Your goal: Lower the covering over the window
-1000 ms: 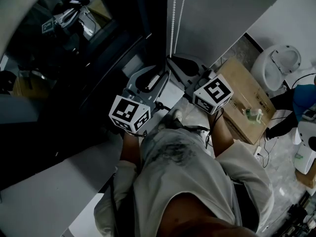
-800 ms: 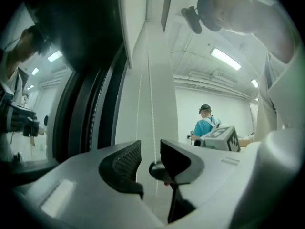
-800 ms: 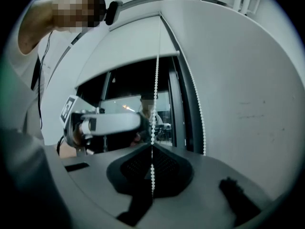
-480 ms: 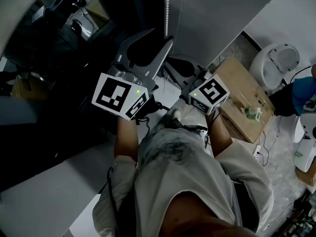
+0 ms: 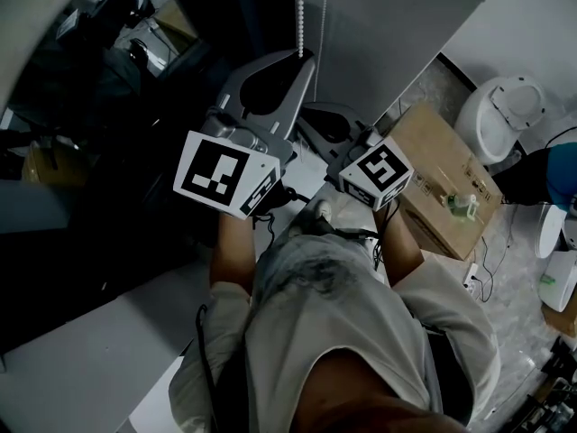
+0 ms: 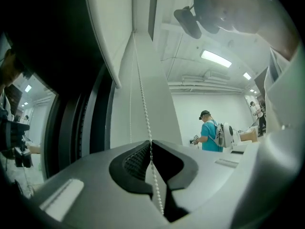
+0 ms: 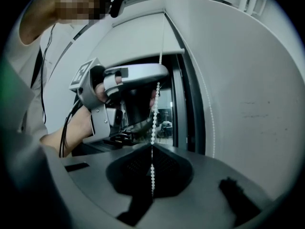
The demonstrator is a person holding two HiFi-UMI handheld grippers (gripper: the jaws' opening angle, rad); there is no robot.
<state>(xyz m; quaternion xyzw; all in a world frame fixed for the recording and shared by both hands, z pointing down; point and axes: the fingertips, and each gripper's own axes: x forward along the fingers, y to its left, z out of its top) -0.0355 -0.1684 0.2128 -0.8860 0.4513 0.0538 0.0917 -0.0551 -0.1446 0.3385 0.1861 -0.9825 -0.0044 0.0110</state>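
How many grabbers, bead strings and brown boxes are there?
Grippers: 2, the left gripper, whose jaws have just closed on the held strand, and the right gripper, shut on it too.
Bead chain strands: 2, the held strand and a free strand.
Cardboard box: 1
Total: 5

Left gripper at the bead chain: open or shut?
Shut: the left gripper has fingers that have just been closing and now pinch the white beaded pull chain between them, per its own view.
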